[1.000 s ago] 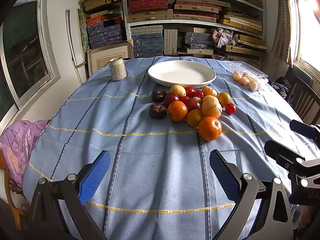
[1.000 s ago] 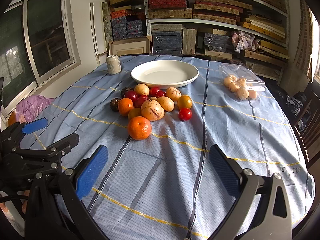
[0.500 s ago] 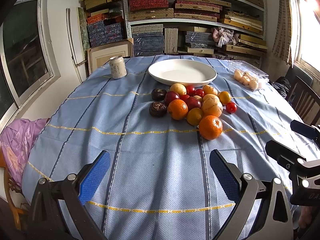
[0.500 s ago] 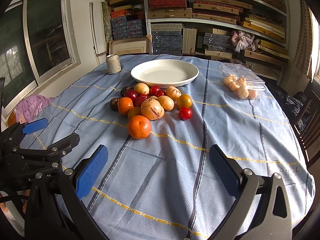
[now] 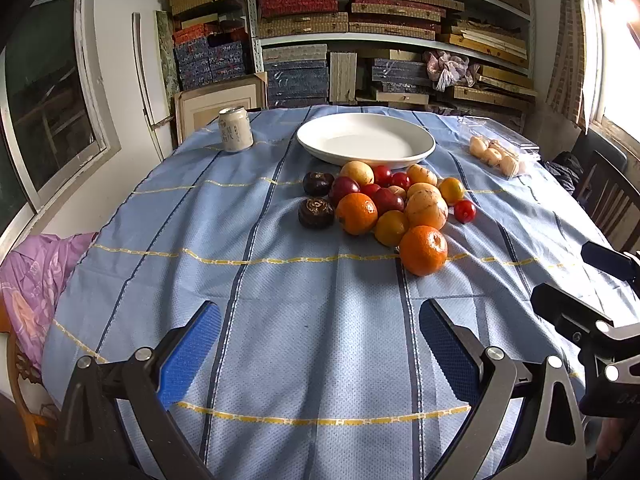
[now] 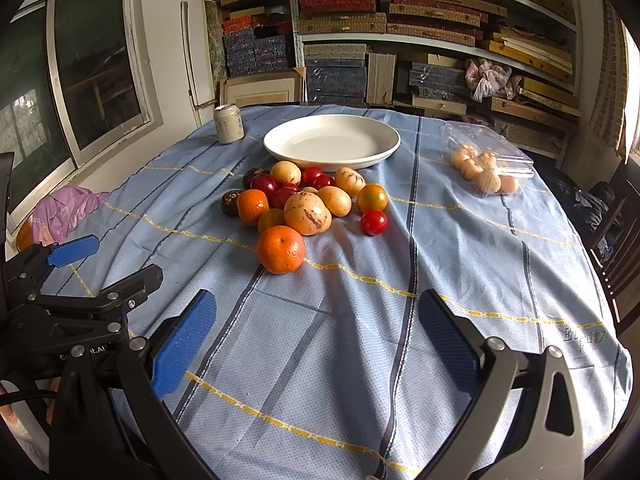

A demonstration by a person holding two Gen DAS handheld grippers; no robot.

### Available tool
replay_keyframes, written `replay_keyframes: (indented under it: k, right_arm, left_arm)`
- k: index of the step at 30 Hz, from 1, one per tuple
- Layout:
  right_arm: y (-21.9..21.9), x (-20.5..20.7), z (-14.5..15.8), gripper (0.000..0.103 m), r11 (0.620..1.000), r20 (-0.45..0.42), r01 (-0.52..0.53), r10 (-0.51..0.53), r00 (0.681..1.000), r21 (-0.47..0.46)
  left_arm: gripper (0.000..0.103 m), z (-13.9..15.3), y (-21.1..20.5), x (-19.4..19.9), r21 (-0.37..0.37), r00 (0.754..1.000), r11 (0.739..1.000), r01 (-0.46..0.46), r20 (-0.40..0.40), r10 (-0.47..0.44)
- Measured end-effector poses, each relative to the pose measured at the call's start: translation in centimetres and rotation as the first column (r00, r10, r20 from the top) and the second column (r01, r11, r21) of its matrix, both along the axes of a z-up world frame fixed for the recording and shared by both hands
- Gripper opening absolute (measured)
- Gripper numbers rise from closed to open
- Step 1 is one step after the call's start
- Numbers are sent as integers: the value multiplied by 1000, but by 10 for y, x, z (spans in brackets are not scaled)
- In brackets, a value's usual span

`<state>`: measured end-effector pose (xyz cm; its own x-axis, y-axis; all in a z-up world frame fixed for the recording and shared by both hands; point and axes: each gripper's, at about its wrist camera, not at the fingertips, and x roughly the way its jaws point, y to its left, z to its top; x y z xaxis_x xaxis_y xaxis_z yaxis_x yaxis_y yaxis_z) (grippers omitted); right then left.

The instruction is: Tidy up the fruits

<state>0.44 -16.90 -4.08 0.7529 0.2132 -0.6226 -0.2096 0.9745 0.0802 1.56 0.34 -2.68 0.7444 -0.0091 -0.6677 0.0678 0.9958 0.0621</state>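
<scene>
A pile of mixed fruit (image 5: 394, 200) lies mid-table: oranges, red plums, small tomatoes, tan round fruits and two dark ones. The nearest orange (image 5: 423, 250) sits apart at the front; it also shows in the right wrist view (image 6: 281, 249). An empty white plate (image 5: 365, 139) stands just behind the pile, also seen in the right wrist view (image 6: 332, 141). My left gripper (image 5: 320, 340) is open and empty, low over the cloth in front of the pile. My right gripper (image 6: 316, 338) is open and empty, beside it on the right.
A drink can (image 5: 235, 129) stands at the back left. A clear plastic box of pale round fruit (image 6: 486, 168) lies at the back right. The blue striped tablecloth (image 5: 280, 280) covers the table. Shelves of boxes stand behind, a chair (image 5: 612, 200) at right.
Both grippers have edged slightly forward toward the fruit. Nothing on the table has moved.
</scene>
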Motion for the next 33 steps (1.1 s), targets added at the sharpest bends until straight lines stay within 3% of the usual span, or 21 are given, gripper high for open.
replay_keyframes:
  k: [22, 33]
  right_arm:
    - [-7, 14, -4, 99, 999, -28, -32, 32, 999, 17]
    - [-21, 32, -20, 99, 998, -74, -61, 63, 995, 26]
  left_arm:
    - [100, -14, -2, 20, 4, 998, 1000, -13, -61, 13]
    - [100, -31, -5, 39, -8, 991, 997, 80, -105, -80]
